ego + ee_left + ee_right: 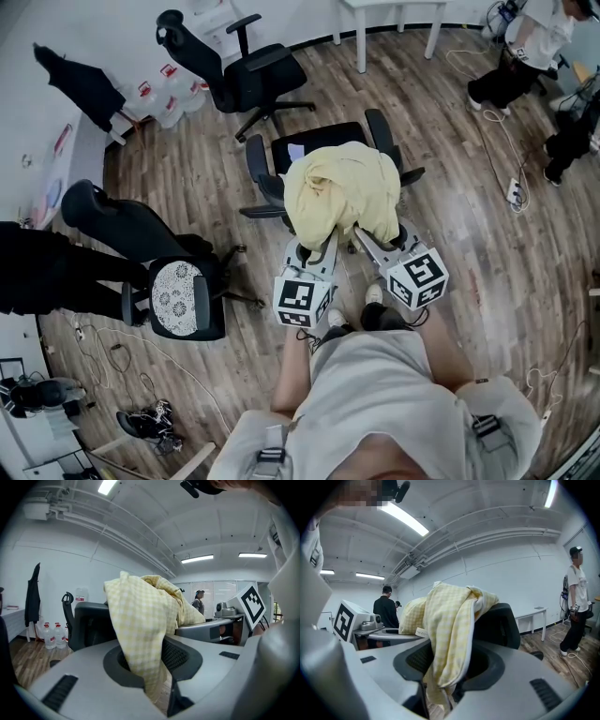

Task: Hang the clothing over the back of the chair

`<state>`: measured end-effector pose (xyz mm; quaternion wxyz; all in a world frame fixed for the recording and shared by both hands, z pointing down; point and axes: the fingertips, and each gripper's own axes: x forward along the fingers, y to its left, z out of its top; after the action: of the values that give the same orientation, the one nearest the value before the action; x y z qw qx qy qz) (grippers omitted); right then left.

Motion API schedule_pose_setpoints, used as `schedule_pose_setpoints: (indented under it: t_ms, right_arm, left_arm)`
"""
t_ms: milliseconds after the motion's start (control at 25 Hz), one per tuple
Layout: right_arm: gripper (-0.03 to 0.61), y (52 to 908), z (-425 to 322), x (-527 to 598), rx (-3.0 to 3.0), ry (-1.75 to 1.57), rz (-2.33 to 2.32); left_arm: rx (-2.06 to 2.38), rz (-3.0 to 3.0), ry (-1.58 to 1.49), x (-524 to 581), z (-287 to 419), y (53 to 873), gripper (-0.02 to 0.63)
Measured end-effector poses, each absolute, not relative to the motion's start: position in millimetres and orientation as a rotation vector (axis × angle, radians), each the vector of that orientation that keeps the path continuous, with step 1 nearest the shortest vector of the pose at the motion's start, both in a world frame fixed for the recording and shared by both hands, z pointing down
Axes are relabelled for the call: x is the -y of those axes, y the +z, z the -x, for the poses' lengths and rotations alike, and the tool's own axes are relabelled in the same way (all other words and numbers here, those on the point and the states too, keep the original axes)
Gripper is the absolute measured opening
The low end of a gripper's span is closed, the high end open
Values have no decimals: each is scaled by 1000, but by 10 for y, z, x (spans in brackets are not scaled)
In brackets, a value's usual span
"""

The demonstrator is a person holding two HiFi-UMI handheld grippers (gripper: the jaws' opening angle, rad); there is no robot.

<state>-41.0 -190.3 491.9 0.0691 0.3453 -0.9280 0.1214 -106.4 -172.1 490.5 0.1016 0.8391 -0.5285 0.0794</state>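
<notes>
Head view: the yellow checked clothing [342, 192] lies bunched over the top of the black chair [314, 141] straight ahead of the person. It covers the backrest and spills down the side nearest the person, while the seat and both armrests show beyond it. Both gripper views confirm this: the cloth is draped across the dark backrest's upper edge, and a fold hangs down the near face.

The left gripper [319, 246] is at the lower left edge of the heap. Its jaws stand narrowly apart with a hanging fold between them. A dark gap shows beside the cloth, so the pads do not appear to press on it. The right gripper [370, 239] is at the lower right edge with its jaws wider apart, and another fold hangs loose between them.

The step in hand looks like the release. The garment already rests on the backrest under its own weight, though it sits lumpy rather than spread flat. The next move calls for drawing both grippers straight back toward the person so that neither fold catches. The left side needs more care because its gap is tighter and could drag the cloth along. Much of the fabric seems to sit on the near side, so a tug there might pull the garment off.

Two other office chairs [239, 70] stand well apart on the wooden floor [469, 234].
</notes>
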Motion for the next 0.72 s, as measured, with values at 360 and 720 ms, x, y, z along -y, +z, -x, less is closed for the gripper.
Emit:
schedule_pose_setpoints:
  t_ms: [360,720]
  right_arm:
    - [264,4918,343,1809,2783,354,-1065]
    - [264,4995,246,1673,2757,368,-1116]
  left_arm:
    - [1561,-2472,198,1624,1104,4866,196]
    - [1558,-2462,191,1469,1172,4922,202]
